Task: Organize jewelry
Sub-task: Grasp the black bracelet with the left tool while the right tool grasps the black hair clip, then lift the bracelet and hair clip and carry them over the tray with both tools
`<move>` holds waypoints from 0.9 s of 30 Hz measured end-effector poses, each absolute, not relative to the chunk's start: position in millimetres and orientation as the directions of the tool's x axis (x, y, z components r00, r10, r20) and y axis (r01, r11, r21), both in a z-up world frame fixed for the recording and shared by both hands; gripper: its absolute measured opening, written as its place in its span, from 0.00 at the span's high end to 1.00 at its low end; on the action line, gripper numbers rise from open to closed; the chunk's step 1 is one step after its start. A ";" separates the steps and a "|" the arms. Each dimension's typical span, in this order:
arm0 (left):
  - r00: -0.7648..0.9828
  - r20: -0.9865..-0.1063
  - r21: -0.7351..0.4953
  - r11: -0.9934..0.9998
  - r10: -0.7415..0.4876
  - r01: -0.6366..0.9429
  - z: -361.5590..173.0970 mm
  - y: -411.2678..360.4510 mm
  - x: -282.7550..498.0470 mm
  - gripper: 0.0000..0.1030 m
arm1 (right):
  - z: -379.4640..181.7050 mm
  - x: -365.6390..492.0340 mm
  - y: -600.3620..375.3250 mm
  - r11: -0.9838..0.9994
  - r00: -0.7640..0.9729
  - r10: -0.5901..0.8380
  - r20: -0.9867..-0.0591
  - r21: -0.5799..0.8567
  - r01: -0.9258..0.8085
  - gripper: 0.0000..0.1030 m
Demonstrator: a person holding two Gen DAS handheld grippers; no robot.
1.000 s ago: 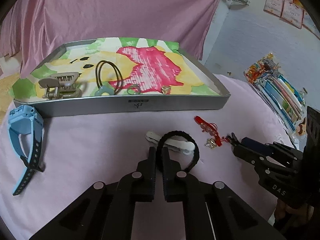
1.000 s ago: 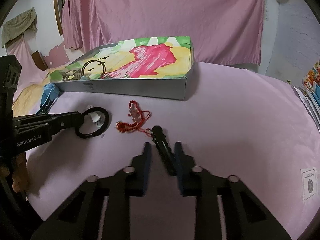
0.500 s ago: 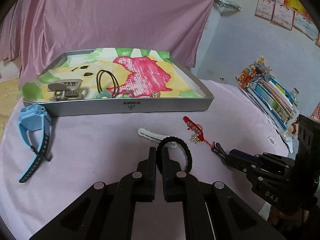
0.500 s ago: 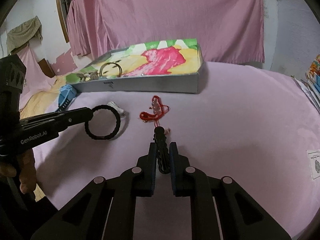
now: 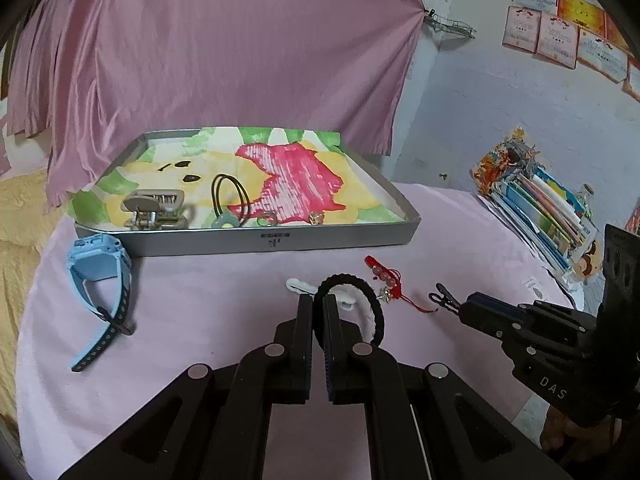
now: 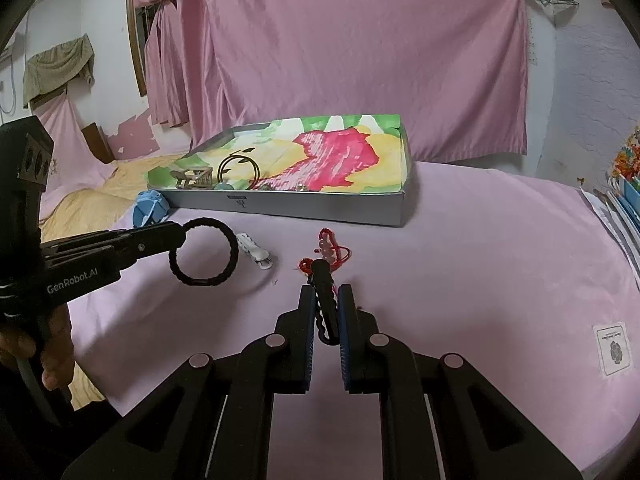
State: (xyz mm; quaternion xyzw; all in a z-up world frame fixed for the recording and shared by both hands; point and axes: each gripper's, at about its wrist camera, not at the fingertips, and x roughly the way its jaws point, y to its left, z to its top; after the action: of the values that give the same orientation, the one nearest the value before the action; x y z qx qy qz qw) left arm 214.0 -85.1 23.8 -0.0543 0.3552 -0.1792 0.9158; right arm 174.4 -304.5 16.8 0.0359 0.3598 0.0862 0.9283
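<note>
My left gripper (image 5: 318,304) is shut on a black braided bracelet (image 5: 370,300), held above the pink cloth; it also shows in the right wrist view (image 6: 204,252). My right gripper (image 6: 326,294) is shut on a black hair clip (image 6: 324,288), seen in the left wrist view (image 5: 444,300). A red cord charm (image 5: 386,280) and a white hair clip (image 5: 304,286) lie on the cloth. The grey tray (image 5: 276,238) with a colourful liner holds a beige claw clip (image 5: 154,208), a dark hair tie (image 5: 230,196) and small rings.
A light blue watch (image 5: 100,280) lies left of the tray's front corner. A pile of colourful packets (image 5: 536,204) sits at the right. A pink curtain (image 5: 224,48) hangs behind the tray.
Both grippers have lifted up from the cloth with their items. The right gripper closed on the black clip. The bracelet has come up off the white clip.
</note>
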 end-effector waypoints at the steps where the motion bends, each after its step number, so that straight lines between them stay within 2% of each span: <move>1: 0.685 -0.630 -0.228 0.930 -0.366 0.288 24.2 -84.5 214.3 0.95 | 17.3 174.2 -304.4 0.983 0.729 0.184 -0.659 0.128 -0.133 0.90; 17: 0.776 -0.540 -0.218 0.945 -0.326 0.245 54.9 -85.4 264.6 0.95 | 46.0 236.5 -302.9 0.973 0.802 0.228 -0.553 0.150 -0.173 0.90; 27: 0.750 -0.597 -0.197 0.958 -0.286 0.208 39.7 -98.6 317.6 0.95 | 23.1 294.9 -299.8 0.971 0.757 0.237 -0.609 0.177 -0.162 0.90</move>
State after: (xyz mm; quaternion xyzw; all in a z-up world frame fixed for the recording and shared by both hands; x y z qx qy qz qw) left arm 317.6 -98.6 39.7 -0.0591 0.3280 -0.1323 0.9335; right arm 294.9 -299.8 23.1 0.0567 0.3317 0.1067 0.9356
